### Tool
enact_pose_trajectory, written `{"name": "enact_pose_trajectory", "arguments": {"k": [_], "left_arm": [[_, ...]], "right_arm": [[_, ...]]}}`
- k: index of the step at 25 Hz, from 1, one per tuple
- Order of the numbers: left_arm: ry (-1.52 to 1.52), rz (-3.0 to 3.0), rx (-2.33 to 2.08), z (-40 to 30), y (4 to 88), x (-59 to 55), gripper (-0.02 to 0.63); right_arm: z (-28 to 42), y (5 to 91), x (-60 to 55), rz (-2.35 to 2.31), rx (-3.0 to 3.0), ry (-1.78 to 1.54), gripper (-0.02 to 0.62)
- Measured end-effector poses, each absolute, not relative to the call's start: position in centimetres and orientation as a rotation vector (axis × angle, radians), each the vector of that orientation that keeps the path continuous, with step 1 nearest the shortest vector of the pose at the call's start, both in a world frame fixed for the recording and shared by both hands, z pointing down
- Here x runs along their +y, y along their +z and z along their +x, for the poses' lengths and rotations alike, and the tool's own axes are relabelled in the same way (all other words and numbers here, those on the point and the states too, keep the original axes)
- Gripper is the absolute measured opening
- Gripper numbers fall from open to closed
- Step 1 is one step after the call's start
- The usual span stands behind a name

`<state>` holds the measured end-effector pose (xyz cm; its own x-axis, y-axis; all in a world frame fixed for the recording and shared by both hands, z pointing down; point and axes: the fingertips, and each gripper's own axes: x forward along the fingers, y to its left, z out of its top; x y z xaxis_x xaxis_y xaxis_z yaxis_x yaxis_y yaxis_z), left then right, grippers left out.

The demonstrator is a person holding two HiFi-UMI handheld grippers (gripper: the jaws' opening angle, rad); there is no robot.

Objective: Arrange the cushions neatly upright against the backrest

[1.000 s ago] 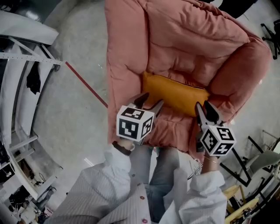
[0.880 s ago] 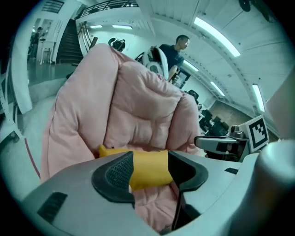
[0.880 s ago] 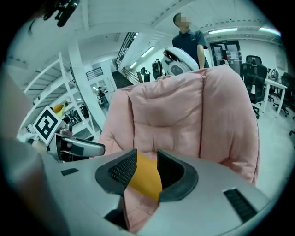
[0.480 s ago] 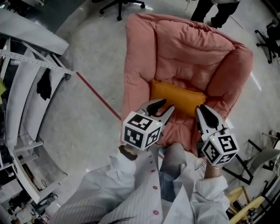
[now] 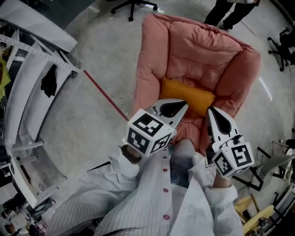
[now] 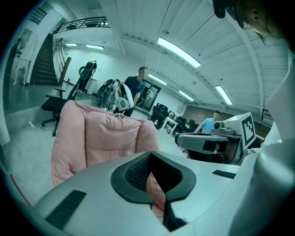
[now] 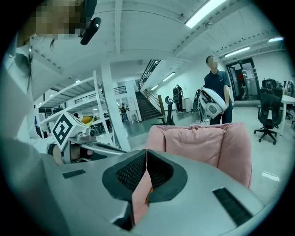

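An orange cushion [image 5: 186, 97] rests on the seat of a pink padded armchair [image 5: 198, 46], leaning at the foot of its backrest. My left gripper [image 5: 183, 106] hovers above the seat's front edge, near the cushion's left end. Its jaws have just been closing and now stand shut with nothing between them. My right gripper [image 5: 212, 112] hangs by the cushion's right end, likewise just closed and empty. In the left gripper view the shut left gripper [image 6: 150, 156] points at the armchair [image 6: 103, 136]. The right gripper [image 7: 146, 152] faces the armchair's backrest [image 7: 205, 140].
A red line [image 5: 103, 94] runs across the grey floor left of the armchair. A white metal rack [image 5: 27, 69] fills the left side. An office chair [image 5: 131, 5] and a standing person [image 5: 230, 9] are behind the armchair. Folding frames [image 5: 267, 170] stand at the right.
Both grippers have lifted up off the seat, away from the cushion, and their jaws have gone from open to shut. The orange cushion stays where it was.
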<state>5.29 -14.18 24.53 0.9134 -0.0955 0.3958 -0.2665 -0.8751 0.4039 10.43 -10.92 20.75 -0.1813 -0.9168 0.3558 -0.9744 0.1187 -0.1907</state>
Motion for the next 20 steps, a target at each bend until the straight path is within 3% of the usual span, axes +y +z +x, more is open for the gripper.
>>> {"name": "enact_pose_trajectory", "arguments": {"k": [20], "left_arm": [[0.414, 2.747, -0.196, 8.3, 18.5, -11.6, 0.009]], "right_arm": [[11.1, 16.3, -9.6, 1.877, -2.282, 0.468, 0.013]]}}
